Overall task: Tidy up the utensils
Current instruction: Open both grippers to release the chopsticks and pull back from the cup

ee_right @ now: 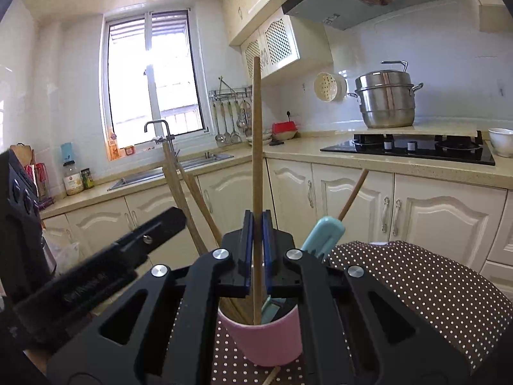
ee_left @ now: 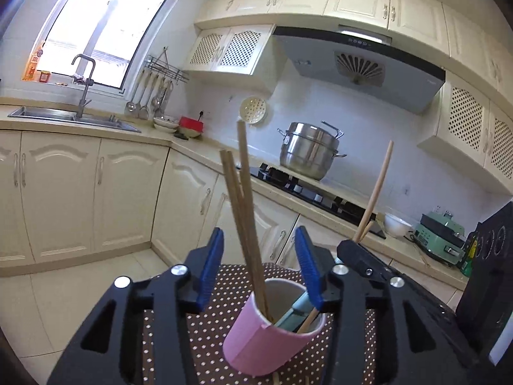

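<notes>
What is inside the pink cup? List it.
The pink cup holds wooden chopsticks and a light-blue utensil. The right gripper pinches one chopstick. The cup's bottom is hidden.

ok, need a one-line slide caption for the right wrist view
Right hand-held gripper shut on a wooden chopstick standing in the pink cylindrical cup on a brown polka-dot cloth.

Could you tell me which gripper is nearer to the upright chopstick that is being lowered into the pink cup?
Right. The right gripper is shut on that chopstick above the pink cup; the left gripper is open beside it, around other chopsticks.
</notes>
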Available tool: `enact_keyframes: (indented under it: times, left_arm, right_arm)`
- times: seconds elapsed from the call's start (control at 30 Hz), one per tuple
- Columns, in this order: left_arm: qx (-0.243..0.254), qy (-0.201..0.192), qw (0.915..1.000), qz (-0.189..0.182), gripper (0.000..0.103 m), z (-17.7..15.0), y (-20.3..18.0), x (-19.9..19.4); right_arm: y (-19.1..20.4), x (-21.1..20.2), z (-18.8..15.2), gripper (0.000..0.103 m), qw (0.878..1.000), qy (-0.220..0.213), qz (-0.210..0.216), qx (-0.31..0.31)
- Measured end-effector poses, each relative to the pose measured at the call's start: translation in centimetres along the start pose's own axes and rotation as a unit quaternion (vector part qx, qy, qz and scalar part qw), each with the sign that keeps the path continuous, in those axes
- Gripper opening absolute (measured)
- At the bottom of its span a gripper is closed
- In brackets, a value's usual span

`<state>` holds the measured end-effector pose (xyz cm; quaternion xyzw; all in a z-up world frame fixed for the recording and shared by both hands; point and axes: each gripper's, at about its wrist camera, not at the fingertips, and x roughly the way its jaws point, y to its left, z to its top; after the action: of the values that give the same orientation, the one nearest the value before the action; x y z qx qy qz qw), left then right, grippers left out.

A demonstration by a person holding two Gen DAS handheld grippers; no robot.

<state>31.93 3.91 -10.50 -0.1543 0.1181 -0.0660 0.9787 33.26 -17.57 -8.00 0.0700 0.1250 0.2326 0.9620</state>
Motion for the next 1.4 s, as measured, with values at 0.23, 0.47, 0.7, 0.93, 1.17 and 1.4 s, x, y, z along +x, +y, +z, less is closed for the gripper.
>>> enact_keyframes:
  times: [0.23, 0.47, 0.7, 0.93, 1.17, 1.4]
  left_arm:
    - [0.043, 0.029, 0.997, 0.057, 0.053, -1.2, 1.0, -1.3]
    - [0.072, 0.065, 0.9923, 0.077, 0.061, -1.9, 2.2, -2.0]
    - [0.078, 0.08, 0.991, 0.075, 0.062, -1.9, 3.3, -2.7]
    - [0.068, 0.08, 0.992, 0.07, 0.065, -1.4, 4.5, -3.9]
    - [0.064, 0.082, 0.9927, 0.061, 0.066, -1.1, 5.4, -5.0]
    - [0.062, 0.085, 0.9932, 0.052, 0.067, -1.1, 6.2, -6.1]
  right_arm:
    - [0.3, 0.4, -1.6, 0.006, 0.999, 0.028, -0.016, -0.009]
    - [0.8, 0.8, -3.2, 0.006, 0.998, 0.055, -0.029, -0.027]
    - [1.7, 0.6, -3.5, 0.007, 0.997, 0.059, -0.035, -0.047]
    - [2.6, -0.6, -3.6, 0.053, 0.997, 0.053, -0.039, -0.047]
    - [3.1, -1.6, -3.2, 0.067, 0.998, 0.04, -0.035, -0.041]
    - [3.4, -3.1, -2.9, 0.076, 0.998, 0.032, -0.04, -0.033]
